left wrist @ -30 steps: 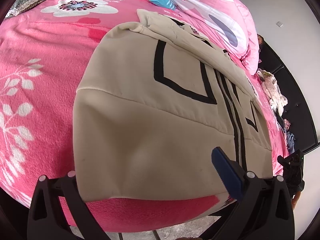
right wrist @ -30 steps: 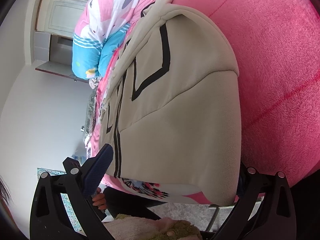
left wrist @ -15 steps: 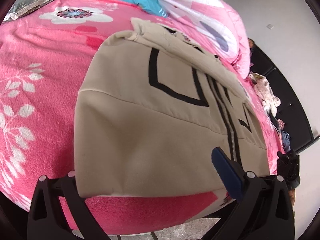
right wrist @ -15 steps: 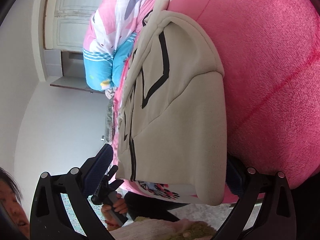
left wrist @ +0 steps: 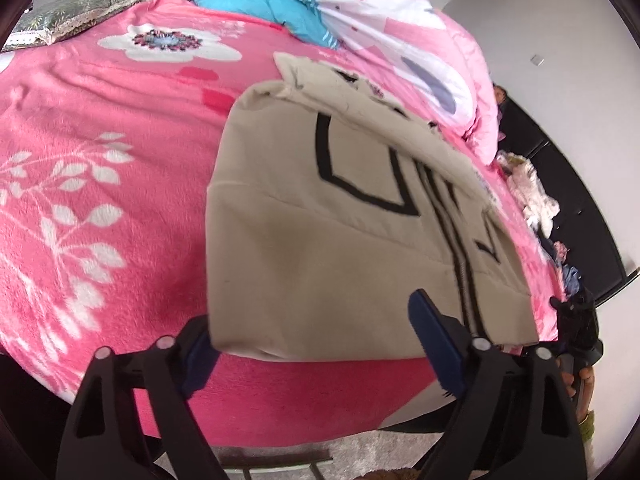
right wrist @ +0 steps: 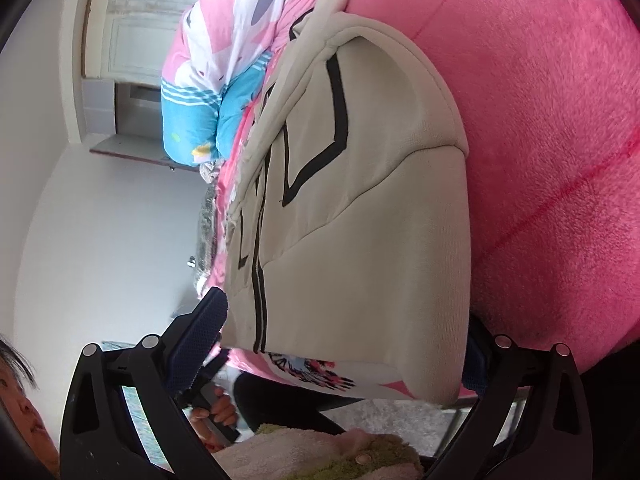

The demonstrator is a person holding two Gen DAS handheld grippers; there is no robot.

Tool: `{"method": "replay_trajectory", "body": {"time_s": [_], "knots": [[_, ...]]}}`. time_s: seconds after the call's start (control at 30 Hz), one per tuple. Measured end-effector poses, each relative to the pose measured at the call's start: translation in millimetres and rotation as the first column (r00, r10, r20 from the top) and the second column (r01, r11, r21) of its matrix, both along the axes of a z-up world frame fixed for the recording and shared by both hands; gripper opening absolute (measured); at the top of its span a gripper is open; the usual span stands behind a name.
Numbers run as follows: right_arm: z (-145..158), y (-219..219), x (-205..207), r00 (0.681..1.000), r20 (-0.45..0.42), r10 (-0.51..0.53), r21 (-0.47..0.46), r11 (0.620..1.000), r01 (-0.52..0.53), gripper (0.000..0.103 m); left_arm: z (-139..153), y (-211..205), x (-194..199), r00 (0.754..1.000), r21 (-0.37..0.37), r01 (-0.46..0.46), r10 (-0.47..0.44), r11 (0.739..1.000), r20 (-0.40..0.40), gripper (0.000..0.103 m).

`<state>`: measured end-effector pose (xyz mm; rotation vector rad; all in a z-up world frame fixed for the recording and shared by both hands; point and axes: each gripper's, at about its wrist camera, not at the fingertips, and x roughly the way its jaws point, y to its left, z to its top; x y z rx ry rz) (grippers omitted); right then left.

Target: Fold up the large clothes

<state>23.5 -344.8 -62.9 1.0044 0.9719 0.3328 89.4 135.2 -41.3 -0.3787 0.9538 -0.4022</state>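
left gripper (left wrist: 316, 336) jaws spread, just been closing, beige jacket (left wrist: 332, 240) hem between blue pads, not yet pinched. right gripper (right wrist: 344, 336) jaws spread wide astride other hem corner, grip unclear. pink floral blanket (left wrist: 100, 140) covers bed, jacket flat on it at near edge, zip and black lines up. bunched quilt (left wrist: 380, 20) beyond collar. person's hand (right wrist: 218, 402) on left gripper's handle.

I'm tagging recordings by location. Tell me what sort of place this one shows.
Most likely a home bedroom. A beige jacket lies on a bed spread with a pink floral blanket; a bunched pink and blue quilt sits at the far end, and a panelled white door stands behind.
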Motion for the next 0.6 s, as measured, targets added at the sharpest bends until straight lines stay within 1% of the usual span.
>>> {"method": "replay_trajectory", "body": {"time_s": [0.03,0.07,0.13,0.2,0.23,0.27,0.3,0.33,0.37,0.4,0.43,0.47,0.5,0.53,0.57,0.6], "knots": [[4.7,2.3,-1.6,1.000,0.012,0.015,-0.021,1.000,-0.014,0.095,2.6,1.7,0.0,1.000,0.000,-0.005,0.005,1.000,0.007,0.074],[7.5,3.8,-3.0,0.999,0.022,0.026,-0.038,0.999,-0.025,0.095,4.1,3.2,0.7,1.000,0.005,-0.008,0.008,1.000,0.007,0.068],[11.3,6.2,-4.6,0.999,0.031,0.044,-0.069,0.997,-0.041,0.092,2.5,5.5,2.1,1.000,0.027,-0.020,0.021,0.999,-0.014,0.057],[9.4,4.7,-6.5,0.999,0.023,0.041,-0.084,0.996,-0.039,0.083,-1.6,8.9,3.3,0.999,0.051,-0.032,0.034,0.998,-0.039,0.043],[7.1,2.9,-8.0,0.999,0.016,0.036,-0.079,0.996,-0.034,0.080,-4.0,11.6,3.4,0.998,0.060,-0.036,0.039,0.998,-0.050,0.040],[4.9,0.5,-9.8,1.000,0.007,0.023,-0.076,0.997,-0.023,0.073,-5.7,13.9,2.8,0.998,0.066,-0.038,0.041,0.997,-0.055,0.034],[2.6,-1.9,-12.0,1.000,-0.006,0.009,-0.080,0.997,-0.009,0.063,-7.0,16.0,0.9,0.997,0.074,-0.041,0.045,0.996,-0.056,0.029],[0.0,-4.1,-14.1,1.000,-0.019,-0.002,-0.079,0.997,0.000,0.059,-8.4,17.7,-1.1,0.997,0.085,-0.043,0.048,0.995,-0.056,0.026],[-3.3,-7.4,-16.6,0.999,-0.032,-0.017,-0.073,0.997,0.015,0.049,-10.0,19.3,-2.5,0.997,0.094,-0.046,0.051,0.995,-0.058,0.020],[-6.8,-10.1,-18.7,0.999,-0.045,-0.030,-0.065,0.998,0.027,0.045,-12.2,20.8,-3.5,0.997,0.099,-0.047,0.054,0.994,-0.062,0.016],[-9.1,-11.5,-20.4,0.998,-0.050,-0.034,-0.060,0.998,0.031,0.038,-14.0,22.4,-4.1,0.997,0.084,-0.049,0.054,0.995,-0.063,0.015],[-10.5,-12.9,-22.2,0.998,-0.052,-0.042,-0.056,0.998,0.039,0.030,-14.7,23.5,-4.5,0.996,0.066,-0.050,0.054,0.997,-0.064,0.010],[-11.2,-14.2,-24.0,0.998,-0.048,-0.046,-0.042,0.998,0.044,0.023,-13.9,23.7,-4.7,0.997,0.056,-0.048,0.052,0.997,-0.062,0.008],[-10.8,-14.8,-24.9,0.998,-0.042,-0.049,-0.030,0.998,0.048,0.019,-10.6,23.1,-5.6,0.998,0.058,-0.046,0.049,0.997,-0.051,0.007],[-8.5,-15.8,-26.9,0.998,-0.031,-0.055,-0.025,0.998,0.054,0.012,-6.3,21.9,-6.6,0.998,0.062,-0.042,0.044,0.997,-0.033,0.006],[-6.2,-15.9,-27.2,0.998,-0.022,-0.058,-0.028,0.998,0.058,0.009,0.2,20.5,-8.3,0.999,0.064,-0.037,0.037,0.997,-0.007,0.005]]}}
